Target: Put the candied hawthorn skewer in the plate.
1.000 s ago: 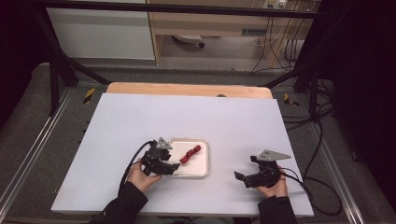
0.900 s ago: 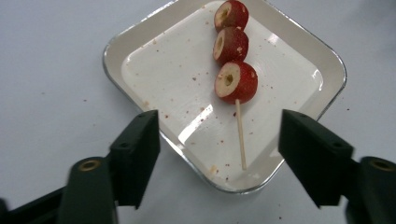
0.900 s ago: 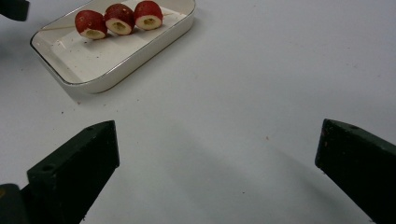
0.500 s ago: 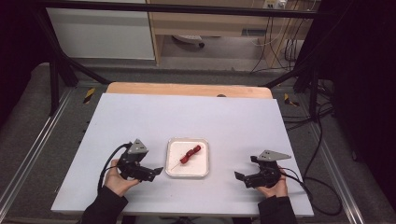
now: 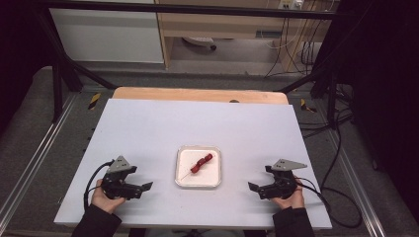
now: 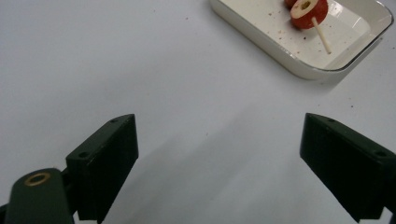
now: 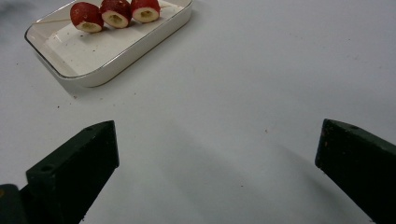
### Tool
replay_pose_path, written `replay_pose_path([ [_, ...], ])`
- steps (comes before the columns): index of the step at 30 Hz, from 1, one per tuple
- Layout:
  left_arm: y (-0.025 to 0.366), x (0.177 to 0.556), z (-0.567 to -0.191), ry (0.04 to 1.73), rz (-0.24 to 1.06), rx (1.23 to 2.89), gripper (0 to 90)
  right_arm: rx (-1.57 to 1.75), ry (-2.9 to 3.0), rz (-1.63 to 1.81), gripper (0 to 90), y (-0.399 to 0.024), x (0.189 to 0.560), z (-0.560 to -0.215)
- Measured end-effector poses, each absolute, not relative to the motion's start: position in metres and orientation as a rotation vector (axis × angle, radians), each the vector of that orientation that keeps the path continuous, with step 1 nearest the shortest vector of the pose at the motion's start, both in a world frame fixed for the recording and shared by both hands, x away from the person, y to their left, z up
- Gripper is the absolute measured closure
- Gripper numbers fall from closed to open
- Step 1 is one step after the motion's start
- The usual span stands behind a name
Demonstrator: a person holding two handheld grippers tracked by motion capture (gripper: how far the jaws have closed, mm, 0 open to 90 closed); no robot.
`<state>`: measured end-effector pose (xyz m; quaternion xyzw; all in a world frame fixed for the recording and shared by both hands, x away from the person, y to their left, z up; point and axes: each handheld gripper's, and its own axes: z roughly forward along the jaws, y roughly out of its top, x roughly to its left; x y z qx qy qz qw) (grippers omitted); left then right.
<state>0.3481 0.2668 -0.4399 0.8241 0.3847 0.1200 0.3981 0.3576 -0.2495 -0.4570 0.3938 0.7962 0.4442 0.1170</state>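
A white rectangular tray (image 5: pixel 212 175) lies at the middle front of the table. In it rests a wooden skewer with red fruit pieces (image 5: pixel 201 163), also seen as the skewer's pieces (image 7: pixel 115 13) and an end piece with the stick (image 6: pixel 308 8). My left gripper (image 5: pixel 146 186) rests on the table to the tray's left, open, with nothing between its jaws. My right gripper (image 5: pixel 252 187) sits to the tray's right, open and empty too. The tray (image 6: pixel 285 51) lies beyond my left gripper (image 6: pixel 219 158); the tray (image 7: pixel 140 44) lies up-left of my right gripper (image 7: pixel 217 163).
The white tabletop (image 5: pixel 197 123) stretches bare behind the tray, with a wooden strip (image 5: pixel 197 95) along its far edge. Metal rails (image 5: pixel 34 163) run along both sides. Cables (image 5: pixel 336 163) trail off the right side. A shelf unit (image 5: pixel 222 24) stands beyond the table.
My left gripper has drawn back from the tray to the left and toward the front edge, open and empty. The skewer stays in the tray. The right gripper has kept its place.
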Motion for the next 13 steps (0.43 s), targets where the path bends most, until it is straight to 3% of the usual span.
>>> replay_pose_path([
  [13,0.2788,0.3458,-0.4469,0.976,0.323,2.078,12.2,1.152,2.344,1.291,0.2,-0.2494,0.3577,-0.457],
])
